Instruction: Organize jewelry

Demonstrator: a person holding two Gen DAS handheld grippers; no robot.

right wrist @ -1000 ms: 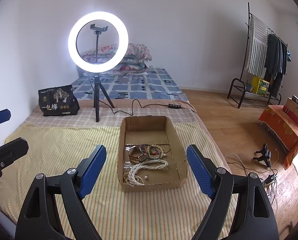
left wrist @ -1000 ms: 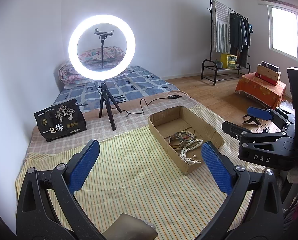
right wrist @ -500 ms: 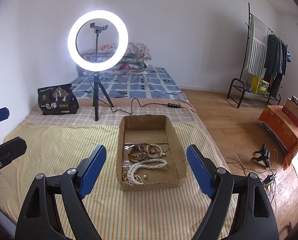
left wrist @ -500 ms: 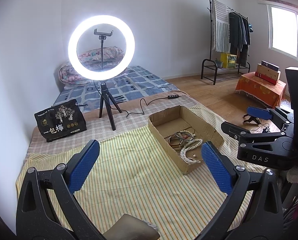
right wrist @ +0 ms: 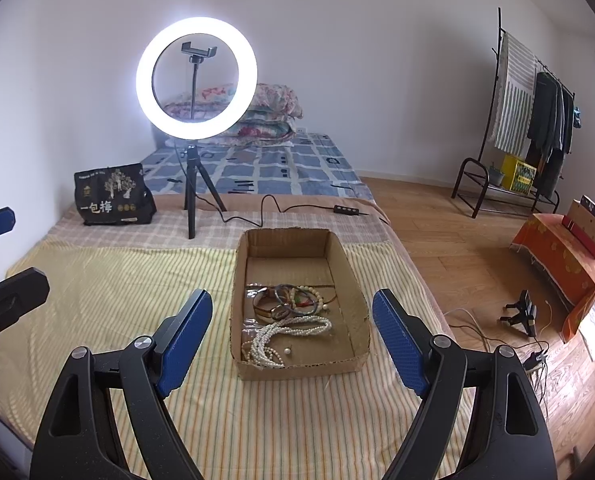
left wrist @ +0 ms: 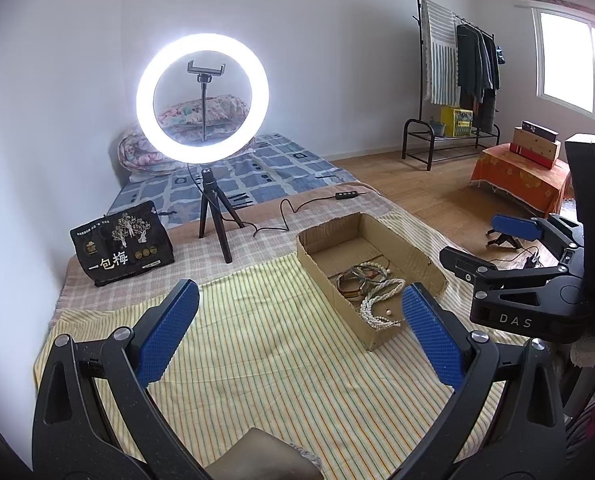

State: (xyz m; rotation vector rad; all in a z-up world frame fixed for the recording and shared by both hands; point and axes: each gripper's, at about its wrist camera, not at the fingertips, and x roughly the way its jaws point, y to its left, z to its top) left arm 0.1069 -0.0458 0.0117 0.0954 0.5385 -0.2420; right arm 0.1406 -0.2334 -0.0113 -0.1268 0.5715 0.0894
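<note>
Bed cover: a yellow striped cloth spreads over the low bed, with a pink checked cloth at its far end.
Ring light: a glowing white ring light on a black tripod stands on the checked cloth beyond the box; its cable trails off to the right.
Box: a shallow open brown cardboard box lies flat on the striped cloth, its long axis running from the near edge toward the ring light. In the left wrist view that axis slants up and to the left.
Black bag: a black printed pouch stands left of the tripod.
Left gripper: the black gripper with blue pads hangs over the cloth, left of the box, jaws wide and holding nothing.
Right gripper: the matching gripper hangs over the box's near end, jaws wide and holding nothing.
Jewelry: a white bead necklace lies heaped in the near half of the box, coloured bangles just behind it.
Hard to read: the strands tangle, so single pieces cannot be counted; the bed's near edge is cut off.
</note>
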